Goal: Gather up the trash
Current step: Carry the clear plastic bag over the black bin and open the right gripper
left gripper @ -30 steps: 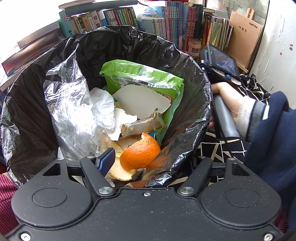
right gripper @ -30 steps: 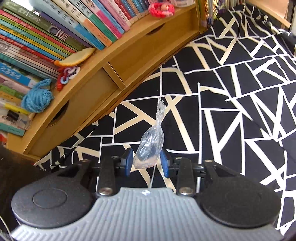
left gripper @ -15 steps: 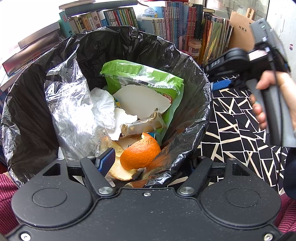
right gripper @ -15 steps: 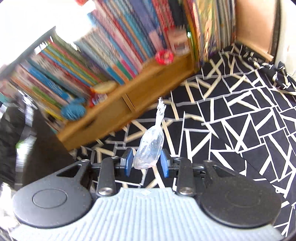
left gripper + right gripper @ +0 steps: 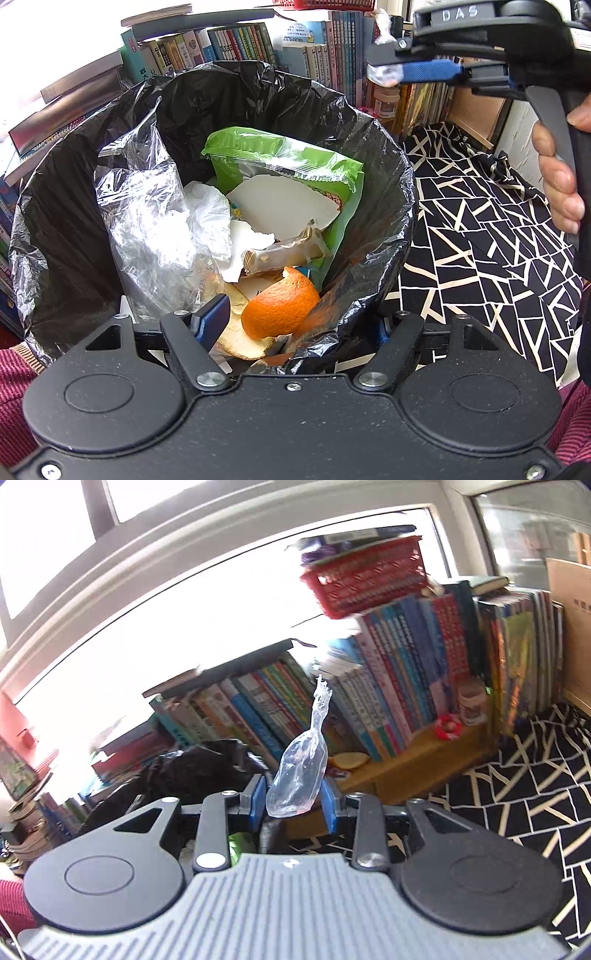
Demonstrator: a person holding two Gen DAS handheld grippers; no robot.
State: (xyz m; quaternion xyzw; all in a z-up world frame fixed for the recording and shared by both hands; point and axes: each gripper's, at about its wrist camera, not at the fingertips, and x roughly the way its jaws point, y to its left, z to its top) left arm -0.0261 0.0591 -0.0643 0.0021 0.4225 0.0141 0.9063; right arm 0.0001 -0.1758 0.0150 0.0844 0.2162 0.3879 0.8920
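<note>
Clear plastic wrapper [image 5: 299, 775] sat pinched in right gripper [image 5: 293, 801] jaws, up in air beside far rim of trash bin [image 5: 400, 173]. Left gripper [image 5: 295, 325] jaws half-wide, clamped on bin's near rim, I think. Carry step, basically. Next I needed wrapper over bin, then let go.

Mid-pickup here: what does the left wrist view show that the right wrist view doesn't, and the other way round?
Only the left wrist view: the bin's contents, orange peel, green snack bag, and the left claw gripping the bin liner's rim.
Only the right wrist view: the window frame and red basket.
Both: the right claw shut on the clear plastic wrapper, the bookshelf, the patterned cloth.
</note>
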